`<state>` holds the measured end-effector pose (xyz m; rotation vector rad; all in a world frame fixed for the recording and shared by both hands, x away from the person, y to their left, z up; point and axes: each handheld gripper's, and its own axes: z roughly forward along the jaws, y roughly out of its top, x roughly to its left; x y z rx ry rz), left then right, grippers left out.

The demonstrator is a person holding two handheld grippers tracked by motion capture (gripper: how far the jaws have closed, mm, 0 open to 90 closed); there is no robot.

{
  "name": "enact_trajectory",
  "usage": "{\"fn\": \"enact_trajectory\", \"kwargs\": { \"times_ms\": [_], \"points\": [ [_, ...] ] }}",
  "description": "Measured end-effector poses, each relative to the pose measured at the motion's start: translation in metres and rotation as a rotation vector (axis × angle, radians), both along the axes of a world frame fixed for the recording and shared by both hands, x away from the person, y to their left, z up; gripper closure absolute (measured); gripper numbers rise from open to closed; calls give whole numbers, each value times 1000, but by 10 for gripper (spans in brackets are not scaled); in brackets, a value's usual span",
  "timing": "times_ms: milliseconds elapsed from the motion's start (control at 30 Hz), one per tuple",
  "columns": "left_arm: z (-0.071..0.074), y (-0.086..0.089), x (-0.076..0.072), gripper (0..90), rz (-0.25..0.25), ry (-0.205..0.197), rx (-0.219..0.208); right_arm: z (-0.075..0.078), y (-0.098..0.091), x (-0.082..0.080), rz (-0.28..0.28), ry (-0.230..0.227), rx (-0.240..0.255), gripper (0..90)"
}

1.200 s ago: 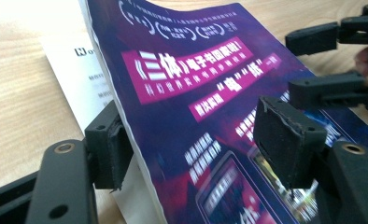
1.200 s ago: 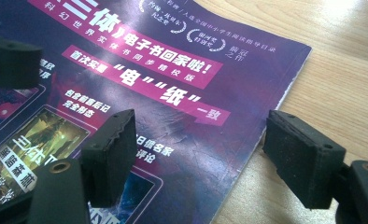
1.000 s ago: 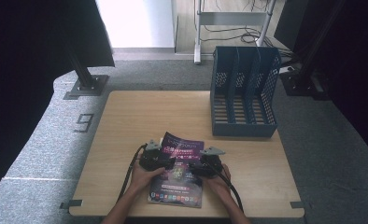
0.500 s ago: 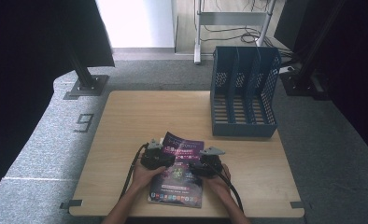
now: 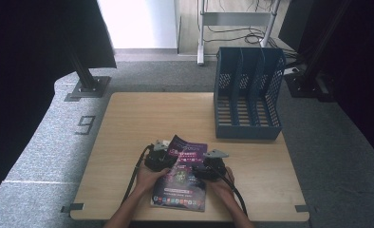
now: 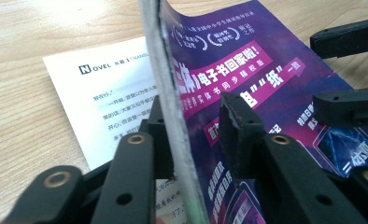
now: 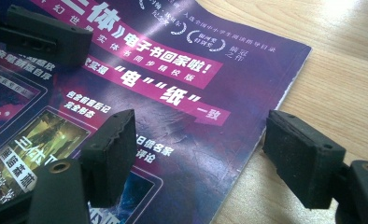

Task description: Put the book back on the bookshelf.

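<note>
A purple paperback book [image 5: 182,187] lies near the table's front edge between both hands. Its left part is lifted, with a white printed page [image 6: 107,93] flat on the wood below. My left gripper [image 5: 172,155] straddles that raised edge of cover and pages [image 6: 173,70]. Its jaws have just been closing; one pad touches the pages and the other stands slightly off the cover [image 6: 194,116]. My right gripper [image 5: 200,162] is open over the book's right edge [image 7: 201,140], one pad above the cover, the other above bare wood.
A blue slotted file rack [image 5: 247,95] stands upright at the back right of the wooden table [image 5: 142,118]. A black stand's foot [image 5: 88,88] and a white metal frame [image 5: 201,28] are on the grey floor beyond the table.
</note>
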<state>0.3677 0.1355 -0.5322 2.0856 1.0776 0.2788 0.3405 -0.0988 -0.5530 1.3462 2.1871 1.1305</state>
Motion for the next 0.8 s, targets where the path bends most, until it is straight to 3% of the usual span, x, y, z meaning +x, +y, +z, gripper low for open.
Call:
{"fn": "enact_trajectory", "kwargs": {
  "times_ms": [333, 800],
  "points": [
    [3, 1, -1, 816, -13, -11, -43, 0, 0, 0, 2, 0, 0, 256],
    [15, 2, -11, 860, -66, -105, -105, 0, -1, 1, 5, 4, 7, 250]
  ]
}}
